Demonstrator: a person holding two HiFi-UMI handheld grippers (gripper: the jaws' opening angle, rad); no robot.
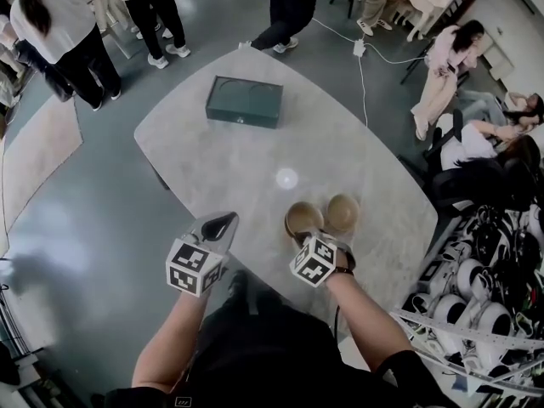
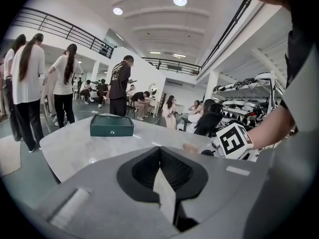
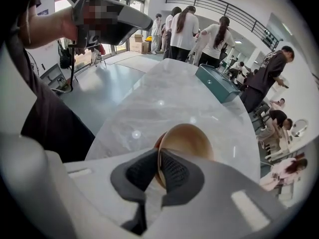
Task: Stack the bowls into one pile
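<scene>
Two tan bowls sit side by side near the front edge of the pale marble table (image 1: 255,160). My right gripper (image 1: 304,238) points steeply down and is shut on the near rim of the left bowl (image 1: 303,219). In the right gripper view that bowl (image 3: 187,141) is tilted, with its rim pinched between the pads of the right gripper (image 3: 158,158). The other bowl (image 1: 342,212) stands just to its right, touching or almost touching it. To the left of the bowls, my left gripper (image 1: 223,221) hovers by the table's front edge. Its jaws (image 2: 159,153) are shut with nothing between them.
A dark green box (image 1: 245,101) lies at the far side of the table, also seen in the left gripper view (image 2: 111,125). People stand beyond the table and sit at the right. Racks of white gear (image 1: 476,287) stand close on the right.
</scene>
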